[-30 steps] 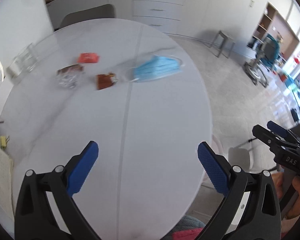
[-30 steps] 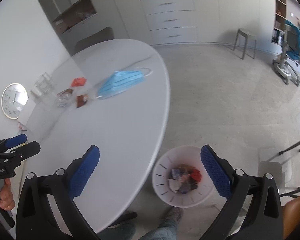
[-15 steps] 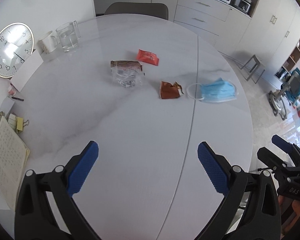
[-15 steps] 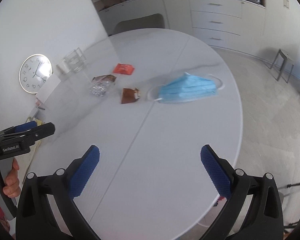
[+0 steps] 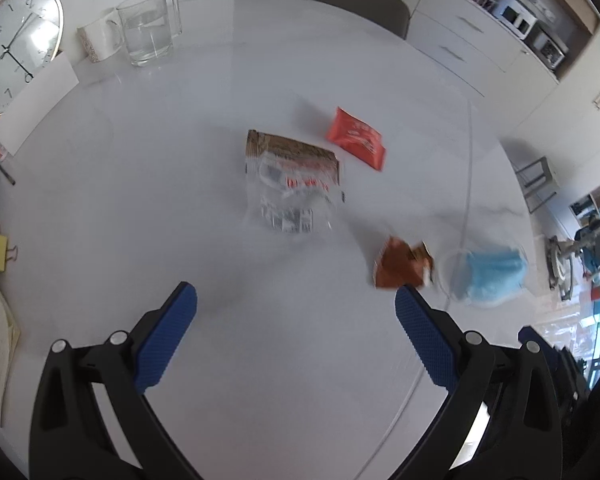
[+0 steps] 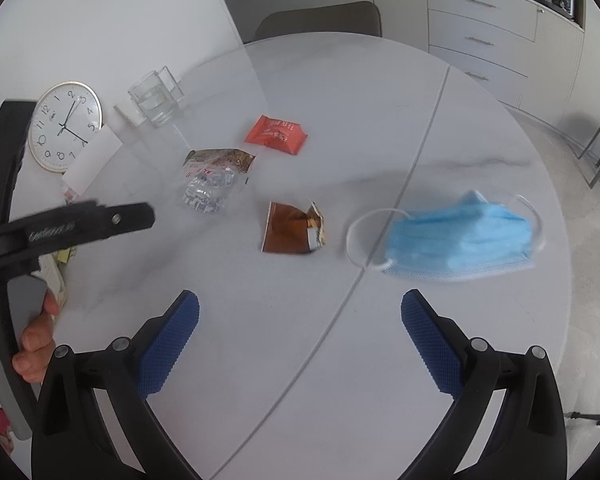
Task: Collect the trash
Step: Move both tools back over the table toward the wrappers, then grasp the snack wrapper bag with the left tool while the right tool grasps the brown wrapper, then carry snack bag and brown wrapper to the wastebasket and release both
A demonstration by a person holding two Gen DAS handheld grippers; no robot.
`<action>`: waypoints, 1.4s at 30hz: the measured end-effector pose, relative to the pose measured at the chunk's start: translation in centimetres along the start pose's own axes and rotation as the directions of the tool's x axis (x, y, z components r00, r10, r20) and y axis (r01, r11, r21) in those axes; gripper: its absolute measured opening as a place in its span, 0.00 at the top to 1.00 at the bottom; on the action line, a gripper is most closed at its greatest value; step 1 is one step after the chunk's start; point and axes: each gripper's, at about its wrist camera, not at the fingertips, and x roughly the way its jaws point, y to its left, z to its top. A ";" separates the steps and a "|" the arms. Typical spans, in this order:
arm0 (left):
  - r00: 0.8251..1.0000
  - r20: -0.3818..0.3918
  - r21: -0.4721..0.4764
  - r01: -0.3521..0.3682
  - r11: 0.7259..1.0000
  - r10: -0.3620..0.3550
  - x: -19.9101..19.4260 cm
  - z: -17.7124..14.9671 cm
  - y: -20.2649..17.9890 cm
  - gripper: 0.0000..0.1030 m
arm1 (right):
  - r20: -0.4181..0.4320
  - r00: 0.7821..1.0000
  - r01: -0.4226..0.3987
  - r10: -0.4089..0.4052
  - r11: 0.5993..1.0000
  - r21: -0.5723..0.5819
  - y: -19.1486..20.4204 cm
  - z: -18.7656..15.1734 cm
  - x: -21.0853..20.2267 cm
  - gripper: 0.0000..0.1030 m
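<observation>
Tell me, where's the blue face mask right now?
The blue face mask lies flat near the table's right edge, just right of the brown wrapper.

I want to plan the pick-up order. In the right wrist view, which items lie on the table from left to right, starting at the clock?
Clock → glass mug → clear crumpled wrapper → brown torn wrapper → blue face mask. The red packet is left out because it overlaps the two wrappers sideways.

On the table (image 6: pixel 380 92), the mask (image 6: pixel 460 238) lies rightmost, the torn wrapper (image 6: pixel 292 229) left of it, the bag (image 6: pixel 214 178) farther left, the packet (image 6: pixel 277 135) behind them.
</observation>
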 end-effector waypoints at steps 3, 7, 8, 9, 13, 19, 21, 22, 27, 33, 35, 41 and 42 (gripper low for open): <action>1.000 -0.024 -0.008 -0.013 1.000 0.012 2.6 2.6 0.0 0.08 | -0.015 1.000 -0.009 0.009 1.000 -0.011 0.1 1.2 2.5 0.02; 0.999 -0.043 -0.021 -0.028 0.999 0.027 5.8 5.5 0.0 0.08 | -0.023 0.999 -0.032 0.031 0.999 -0.016 0.2 2.5 5.3 0.02; 0.998 -0.048 -0.024 -0.028 0.999 0.027 6.5 6.0 0.1 0.08 | -0.025 0.999 -0.035 0.034 0.999 -0.022 0.3 2.9 6.1 0.02; 0.998 -0.056 -0.025 -0.031 0.999 0.030 7.3 6.5 0.0 0.08 | -0.027 0.999 -0.038 0.038 0.999 -0.026 0.3 3.1 6.7 0.02; 0.995 -0.080 -0.005 -0.052 0.999 0.052 9.6 7.6 -0.3 0.08 | -0.037 0.998 -0.047 0.045 0.998 -0.033 0.3 3.9 8.7 0.02; 0.994 -0.055 0.071 -0.092 0.993 0.096 10.8 7.9 -1.8 0.08 | -0.050 0.998 -0.038 0.036 0.998 -0.054 0.3 4.2 10.5 0.09; 0.993 -0.045 0.092 -0.104 0.990 0.108 10.9 7.7 -2.2 0.12 | -0.057 0.998 -0.041 0.038 0.997 -0.063 0.3 4.3 10.8 0.13; 0.993 -0.048 0.098 -0.103 0.990 0.108 11.0 7.6 -2.4 0.20 | -0.060 0.998 -0.038 0.034 0.997 -0.066 0.3 4.3 11.1 0.14; 0.995 -0.042 0.106 -0.082 0.991 0.087 10.8 7.1 -2.5 0.36 | -0.062 0.998 -0.023 0.017 0.996 -0.087 0.6 3.9 11.2 0.35; 0.997 -0.021 0.129 -0.064 0.990 0.068 9.9 7.1 -2.5 0.55 | -0.056 0.998 -0.016 0.010 0.994 -0.111 0.8 3.8 11.1 0.61; 0.998 -0.021 0.126 -0.062 0.990 0.065 9.8 7.1 -2.4 0.57 | -0.054 0.998 -0.023 0.017 0.994 -0.111 0.8 3.7 11.0 0.62; 0.997 -0.004 0.129 -0.070 0.989 0.071 8.4 6.2 -2.3 0.57 | -0.051 0.998 -0.031 0.025 0.994 -0.105 0.9 3.8 10.6 0.64; 0.997 0.002 0.133 -0.071 0.989 0.071 7.9 6.1 -2.3 0.57 | -0.050 0.998 -0.032 0.027 0.994 -0.105 0.9 3.8 10.4 0.64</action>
